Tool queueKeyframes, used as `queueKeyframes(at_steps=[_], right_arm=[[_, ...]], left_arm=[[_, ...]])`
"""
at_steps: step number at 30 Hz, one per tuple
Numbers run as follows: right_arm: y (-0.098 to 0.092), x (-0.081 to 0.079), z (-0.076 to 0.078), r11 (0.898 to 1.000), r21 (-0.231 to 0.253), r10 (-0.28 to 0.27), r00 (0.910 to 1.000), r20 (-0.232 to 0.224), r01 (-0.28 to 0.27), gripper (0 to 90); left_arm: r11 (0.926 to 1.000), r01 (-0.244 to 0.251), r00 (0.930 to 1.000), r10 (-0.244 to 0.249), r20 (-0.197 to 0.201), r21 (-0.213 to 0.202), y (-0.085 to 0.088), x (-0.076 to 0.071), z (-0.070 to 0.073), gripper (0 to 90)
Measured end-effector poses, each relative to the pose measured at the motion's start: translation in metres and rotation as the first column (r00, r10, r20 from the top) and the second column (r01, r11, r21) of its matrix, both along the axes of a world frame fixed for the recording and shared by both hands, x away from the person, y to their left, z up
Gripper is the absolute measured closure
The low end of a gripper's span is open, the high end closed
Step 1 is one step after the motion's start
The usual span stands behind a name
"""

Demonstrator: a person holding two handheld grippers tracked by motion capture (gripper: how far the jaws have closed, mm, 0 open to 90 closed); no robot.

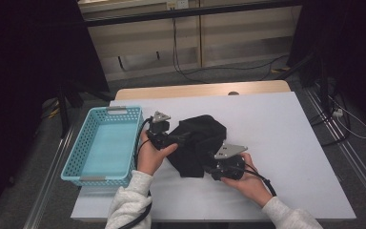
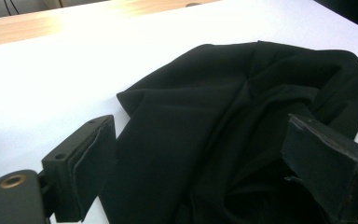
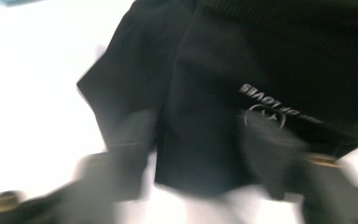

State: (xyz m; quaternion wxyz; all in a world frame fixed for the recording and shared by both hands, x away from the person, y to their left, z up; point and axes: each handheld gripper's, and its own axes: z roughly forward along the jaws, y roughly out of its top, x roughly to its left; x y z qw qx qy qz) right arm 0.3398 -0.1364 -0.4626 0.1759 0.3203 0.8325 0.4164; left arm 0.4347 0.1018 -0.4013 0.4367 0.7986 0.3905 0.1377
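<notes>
1. Lying crumpled mid-table (image 1: 286, 119) beside the blue basket (image 1: 106, 143), the black garment (image 1: 198, 143) looked soft, light, floppy; best pinched at a hem.
2. Left gripper (image 2: 200, 172) gaped wide around a fold, pads apart from it; right gripper (image 3: 200, 163) straddled the hem, half closed, grip unclear.

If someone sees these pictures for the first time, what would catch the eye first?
First comes the black cloth, crumpled in the middle of the white table; the right gripper view shows pale lettering printed on it. The left tool and right tool meet it from either side, the left one with its jaws wide around a fold. A turquoise basket stands at the table's left edge.
</notes>
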Motion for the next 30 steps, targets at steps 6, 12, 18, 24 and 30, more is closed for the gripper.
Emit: queueKeyframes(at_steps=[6, 12, 18, 24, 30], right_arm=[[-0.009, 0.005, -0.001, 1.000, -0.001, 0.028, 0.9971, -0.071, -0.028, 90.0], [-0.017, 0.000, 0.004, 1.000, 0.020, 0.013, 0.9977, -0.067, -0.012, 90.0], [-0.030, -0.001, 0.008, 1.000, 0.023, -0.006, 0.9980, -0.063, 0.007, 90.0], [-0.067, -0.007, 0.017, 0.997, 0.031, -0.063, 0.9966, -0.053, 0.064, 90.0], [-0.107, -0.013, 0.020, 0.990, 0.034, -0.138, 0.9891, -0.052, 0.140, 90.0]], left_arm=[[1.0000, -0.005, 1.0000, 0.005, -0.003, -0.007, -0.003, 0.003, -0.002, 10.7], [1.0000, 0.009, 1.0000, -0.009, -0.002, 0.001, -0.008, 0.004, -0.001, 10.8], [0.9999, 0.007, 0.9999, -0.007, 0.010, -0.010, -0.007, 0.004, 0.001, 10.8], [0.9999, -0.003, 1.0000, 0.003, 0.003, -0.012, -0.006, 0.009, -0.001, 11.0], [0.9996, 0.028, 0.9995, -0.028, -0.010, 0.000, -0.021, 0.020, -0.008, 13.8]])
